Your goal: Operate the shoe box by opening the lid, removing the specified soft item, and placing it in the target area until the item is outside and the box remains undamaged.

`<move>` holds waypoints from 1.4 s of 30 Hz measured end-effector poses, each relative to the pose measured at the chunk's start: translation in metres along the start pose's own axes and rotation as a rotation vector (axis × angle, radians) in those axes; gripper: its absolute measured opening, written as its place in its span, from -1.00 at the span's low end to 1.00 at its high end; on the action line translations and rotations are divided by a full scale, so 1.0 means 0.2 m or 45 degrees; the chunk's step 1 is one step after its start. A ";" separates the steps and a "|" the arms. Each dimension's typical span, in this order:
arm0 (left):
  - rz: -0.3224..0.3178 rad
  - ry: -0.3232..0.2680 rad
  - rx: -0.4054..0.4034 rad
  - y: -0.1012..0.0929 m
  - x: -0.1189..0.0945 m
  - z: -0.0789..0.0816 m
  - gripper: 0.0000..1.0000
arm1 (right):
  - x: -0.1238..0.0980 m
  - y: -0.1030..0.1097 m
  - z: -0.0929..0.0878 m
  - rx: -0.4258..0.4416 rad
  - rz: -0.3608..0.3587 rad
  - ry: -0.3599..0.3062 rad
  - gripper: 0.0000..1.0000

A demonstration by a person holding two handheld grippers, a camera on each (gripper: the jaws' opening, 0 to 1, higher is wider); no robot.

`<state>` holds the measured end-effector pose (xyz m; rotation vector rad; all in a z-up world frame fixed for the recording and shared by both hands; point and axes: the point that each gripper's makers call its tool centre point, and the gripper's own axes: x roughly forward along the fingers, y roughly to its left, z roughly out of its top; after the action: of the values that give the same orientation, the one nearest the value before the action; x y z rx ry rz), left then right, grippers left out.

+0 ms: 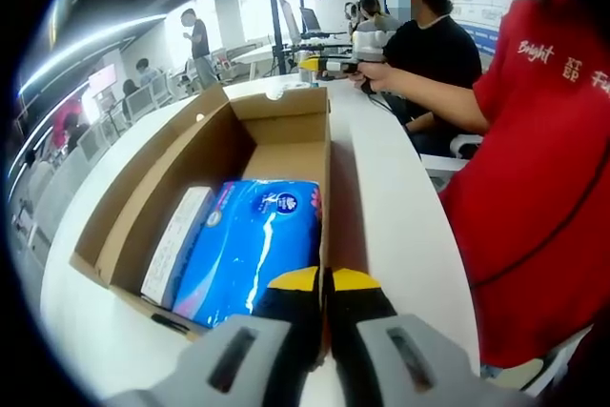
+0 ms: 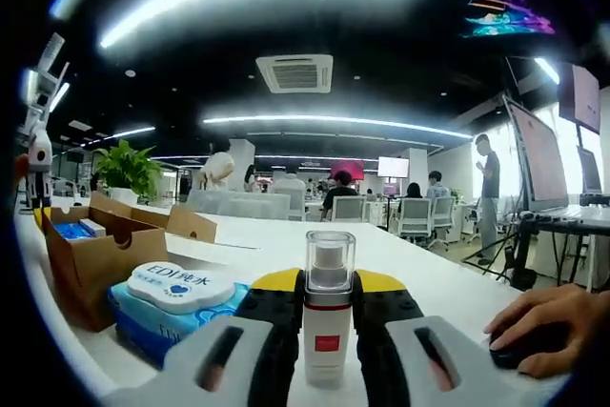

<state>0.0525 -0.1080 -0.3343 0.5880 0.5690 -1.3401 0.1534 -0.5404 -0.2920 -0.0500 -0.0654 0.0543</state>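
Note:
An open cardboard shoe box [image 1: 205, 154] lies on the white table [image 1: 391, 207], flaps spread. Inside it rests a soft blue pack [image 1: 253, 245] with a slim white carton [image 1: 176, 245] on its left. My left gripper [image 1: 325, 283] is at the box's near right corner, its yellow-tipped jaws pressed together on the right wall's edge. My right gripper [image 2: 329, 297] is shut on a small spray bottle [image 2: 328, 316] with a clear cap and a red label. Just left of it, a blue wipes pack [image 2: 172, 307] with a white lid lies on the table.
A person in a red shirt [image 1: 543, 197] stands close on the right of the table; another in black [image 1: 434, 50] holds a tool at its far end. A brown box [image 2: 95, 250] sits behind the wipes. A hand on a mouse [image 2: 538, 326] rests at right.

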 end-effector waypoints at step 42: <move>-0.009 0.020 -0.010 0.00 0.00 -0.01 -0.96 | -0.03 0.02 0.14 0.039 0.010 0.048 0.11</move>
<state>0.0518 -0.1070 -0.3364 0.5912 0.5895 -1.3399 0.1452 -0.5357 -0.2648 -0.0210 -0.0270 0.0623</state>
